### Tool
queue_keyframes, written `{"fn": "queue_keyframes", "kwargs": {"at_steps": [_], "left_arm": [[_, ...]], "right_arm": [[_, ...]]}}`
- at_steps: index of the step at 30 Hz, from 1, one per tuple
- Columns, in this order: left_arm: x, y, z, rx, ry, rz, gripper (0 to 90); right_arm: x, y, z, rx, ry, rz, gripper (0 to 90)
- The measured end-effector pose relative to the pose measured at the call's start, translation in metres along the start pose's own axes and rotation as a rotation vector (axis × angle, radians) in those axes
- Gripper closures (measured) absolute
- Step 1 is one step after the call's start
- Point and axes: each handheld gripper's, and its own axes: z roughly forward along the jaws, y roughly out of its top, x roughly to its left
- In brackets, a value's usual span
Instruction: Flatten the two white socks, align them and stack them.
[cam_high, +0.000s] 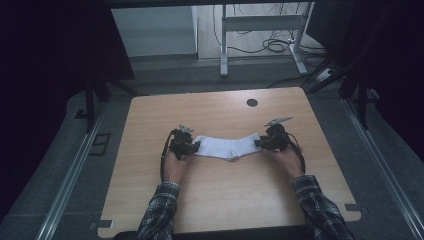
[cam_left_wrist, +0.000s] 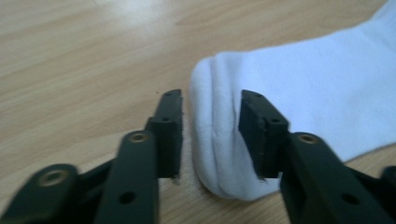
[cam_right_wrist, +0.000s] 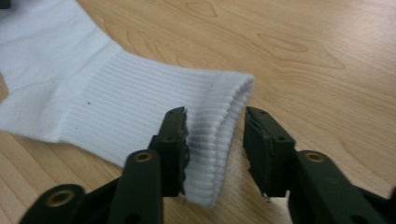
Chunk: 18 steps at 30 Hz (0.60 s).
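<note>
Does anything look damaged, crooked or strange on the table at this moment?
Nothing looks damaged or spilled. The white sock lies flat on the table, bent at the heel. Its toe end sits between the left tool jaws, its cuff between the right tool jaws.

One white sock (cam_high: 227, 146), two tongs, one table (cam_high: 215, 200).

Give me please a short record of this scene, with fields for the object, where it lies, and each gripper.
object: one white sock, laid flat
surface: wooden table
sock toe end: between the jaws of the left gripper
sock ribbed cuff: between the jaws of the right gripper
left gripper state: jaws apart, pads not pressing the sock
right gripper state: jaws apart, a gap at the one pad, the other close against the cuff
hands: one at each end of the sock
</note>
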Motion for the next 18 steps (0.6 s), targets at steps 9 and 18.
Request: {"fn": "queue_keyframes", "kwargs": {"at_steps": [9,18], "left_arm": [[-0.001,0.001,-0.010,-0.040,-0.049,-0.014,42.3],[-0.004,-0.002,-0.016,-0.048,-0.083,-0.013,32.8]], "right_arm": [[0.002,0.001,-0.008,-0.009,-0.010,0.012,37.2],[0.006,0.001,-0.019,-0.019,-0.017,0.008,29.7]]}}
